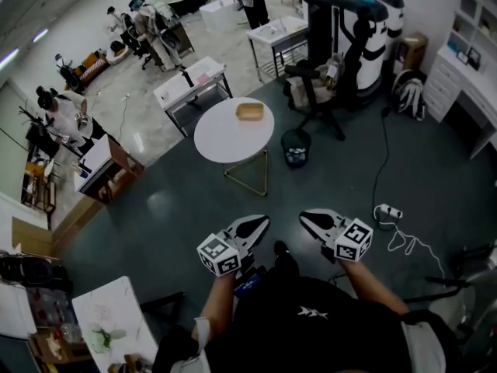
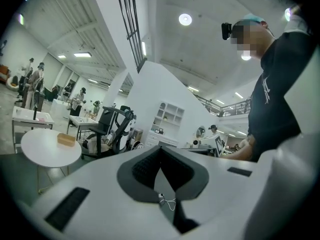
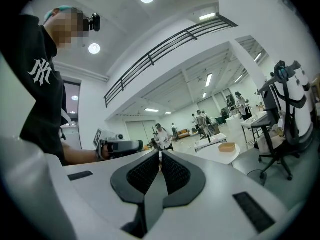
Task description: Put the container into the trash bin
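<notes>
Near me, left gripper point(image 1: 262, 222) and right gripper point(image 1: 306, 217) have fingers closed, empty. First step: walk to the far worktop point(image 1: 225, 142), grab the container point(image 1: 250, 112).

Round ceiling lamps point(image 2: 185, 19) and strip lights point(image 3: 208, 17) lit the hall evenly and glared white. The head view was dimmer, dark at its corners, with a pale sheen on the floor point(image 1: 140, 142). Both gripper views bent strongly toward black circular edges, and the left gripper point(image 2: 160, 151), near the lens, looked soft.
</notes>
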`<state>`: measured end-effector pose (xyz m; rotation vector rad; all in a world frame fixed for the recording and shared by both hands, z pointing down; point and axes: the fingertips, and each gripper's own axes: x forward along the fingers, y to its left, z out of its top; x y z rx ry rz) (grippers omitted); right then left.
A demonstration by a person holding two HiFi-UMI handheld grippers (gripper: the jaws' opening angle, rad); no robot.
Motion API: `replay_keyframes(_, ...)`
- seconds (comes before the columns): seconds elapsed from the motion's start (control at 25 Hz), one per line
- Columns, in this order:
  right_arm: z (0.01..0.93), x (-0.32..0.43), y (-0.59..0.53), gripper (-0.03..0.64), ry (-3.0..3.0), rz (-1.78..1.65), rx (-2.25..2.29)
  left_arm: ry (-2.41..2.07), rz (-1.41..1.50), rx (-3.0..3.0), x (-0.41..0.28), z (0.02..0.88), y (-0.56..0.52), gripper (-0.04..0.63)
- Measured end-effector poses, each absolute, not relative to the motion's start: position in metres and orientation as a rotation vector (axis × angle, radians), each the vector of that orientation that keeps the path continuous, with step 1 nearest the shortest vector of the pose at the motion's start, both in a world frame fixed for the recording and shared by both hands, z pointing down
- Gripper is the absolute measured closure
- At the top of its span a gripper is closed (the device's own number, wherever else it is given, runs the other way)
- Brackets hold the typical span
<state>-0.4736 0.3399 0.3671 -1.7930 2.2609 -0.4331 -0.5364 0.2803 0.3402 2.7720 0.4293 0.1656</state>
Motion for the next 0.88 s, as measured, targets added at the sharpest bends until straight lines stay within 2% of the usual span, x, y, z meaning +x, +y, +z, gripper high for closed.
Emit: replay_keyframes(0.88, 0.342, -0.311, 0.169, 0.575, 2.273, -0.416, -1.898, 0.404, 0.068, 2.746, -0.397, 0.332, 0.077, 0.592)
